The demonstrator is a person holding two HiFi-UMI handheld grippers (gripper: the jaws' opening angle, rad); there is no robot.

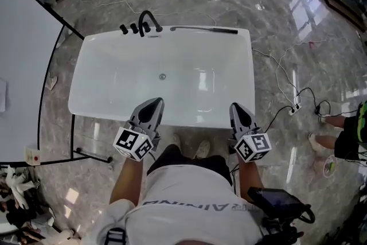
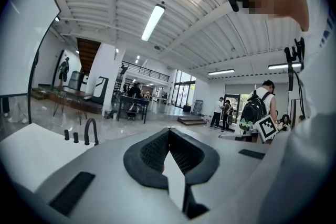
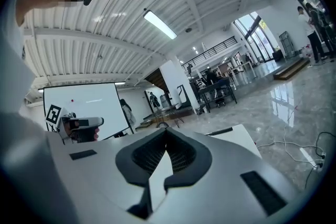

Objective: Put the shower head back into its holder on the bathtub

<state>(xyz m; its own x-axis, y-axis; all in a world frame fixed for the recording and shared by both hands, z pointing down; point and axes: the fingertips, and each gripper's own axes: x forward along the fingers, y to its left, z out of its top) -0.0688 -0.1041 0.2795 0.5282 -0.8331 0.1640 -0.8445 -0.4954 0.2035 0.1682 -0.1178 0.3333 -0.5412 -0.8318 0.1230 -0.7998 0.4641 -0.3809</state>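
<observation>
A white bathtub (image 1: 103,94) lies in front of me in the head view. On its far rim stand a black arched faucet (image 1: 147,21) with small knobs, and a slim black shower head (image 1: 204,29) lies flat along that rim to the right. My left gripper (image 1: 155,102) and right gripper (image 1: 235,107) hover side by side over the near rim, far from the shower head. Both are shut and hold nothing. The left gripper view shows its shut jaws (image 2: 169,131) with the faucet (image 2: 90,131) beyond. The right gripper view shows its shut jaws (image 3: 166,131) and the shower head (image 3: 219,131).
A white panel in a black frame (image 1: 23,66) stands left of the tub. White cables and a power strip (image 1: 295,108) lie on the marble floor to the right, near another person's feet (image 1: 321,140). Tables and several people are further back in the hall.
</observation>
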